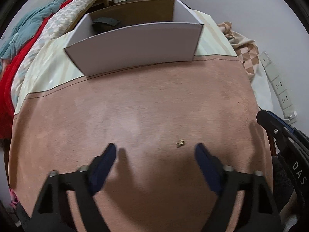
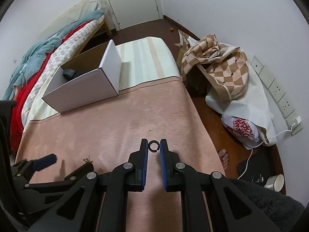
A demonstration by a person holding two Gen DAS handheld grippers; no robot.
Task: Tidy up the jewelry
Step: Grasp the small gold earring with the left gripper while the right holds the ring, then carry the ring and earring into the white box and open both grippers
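White walls (image 2: pixel 222 9) enclose a dark wooden floor (image 2: pixel 216 112). A white door (image 2: pixel 131 0) stands far ahead of the tongs. A bed (image 2: pixel 48 54) piled with teal, red and checked bedding lies ahead-left; wall sockets (image 2: pixel 278 94) and a checkered cloth heap (image 2: pixel 218 65) sit to the right.

Two grippers (image 1: pixel 155 150) (image 2: pixel 154 147), 1 dark ring (image 2: pixel 153 146), 1 gold earring (image 1: pixel 180 143), 1 white box (image 1: pixel 135 40), 1 dark item inside (image 1: pixel 106 21), 1 mug (image 2: pixel 275 181).

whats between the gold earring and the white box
Only bare pink cloth separates the gold earring from the white box, clearest in the left wrist view.
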